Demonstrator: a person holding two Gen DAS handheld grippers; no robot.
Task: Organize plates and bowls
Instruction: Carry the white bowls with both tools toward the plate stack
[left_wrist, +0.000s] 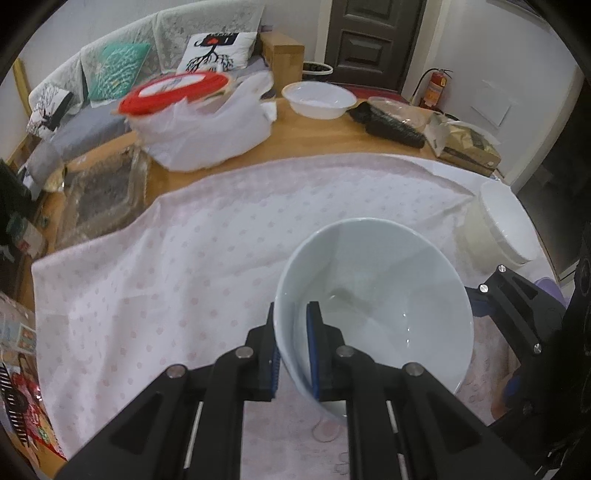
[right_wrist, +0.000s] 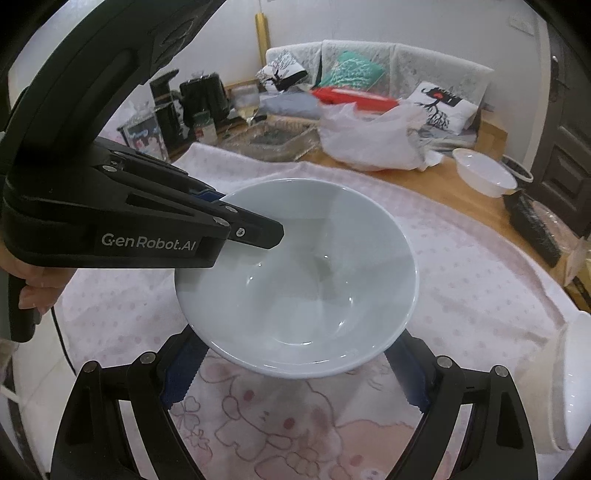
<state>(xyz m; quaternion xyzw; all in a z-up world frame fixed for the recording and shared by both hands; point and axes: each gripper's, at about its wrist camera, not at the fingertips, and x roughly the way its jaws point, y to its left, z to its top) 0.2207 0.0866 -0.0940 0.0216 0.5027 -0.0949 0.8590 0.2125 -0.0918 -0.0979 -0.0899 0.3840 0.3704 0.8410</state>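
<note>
Left wrist view: left gripper (left_wrist: 293, 350) is clamped on the near wall of the pale bowl (left_wrist: 373, 306), one blue pad inside the rim, the other outside. The bowl sits tilted, its mouth turned toward the camera and slightly up. It looks to be lifted off the pink dotted cloth (left_wrist: 184, 258), though contact at its foot is hidden.

Right wrist view: right gripper (right_wrist: 295, 373) is spread wide, its two fingers straddling the bowl (right_wrist: 295, 280) low on either side. Whether the pads touch the outer wall I cannot tell; they look just beside it, not pinching. The left gripper (right_wrist: 255, 236) enters from the left of this view and grips the rim there.

Step in hand (judgement): carrying one bowl toward a stack, or handing it between tongs. A white stack of dishes (left_wrist: 506, 229) lies ahead and to the right of the left tongs, well apart from the held bowl. Another white bowl (left_wrist: 318, 99) stands far ahead on the bare wood.

Next move calls for: a level wrist, since a one-wall grip lets the bowl swing; then lowering it squarely onto the stack before letting go.

Bowl appearance: glazed, smooth, pale blue-white, empty, with highlights and a faint dull mark near the bottom.
</note>
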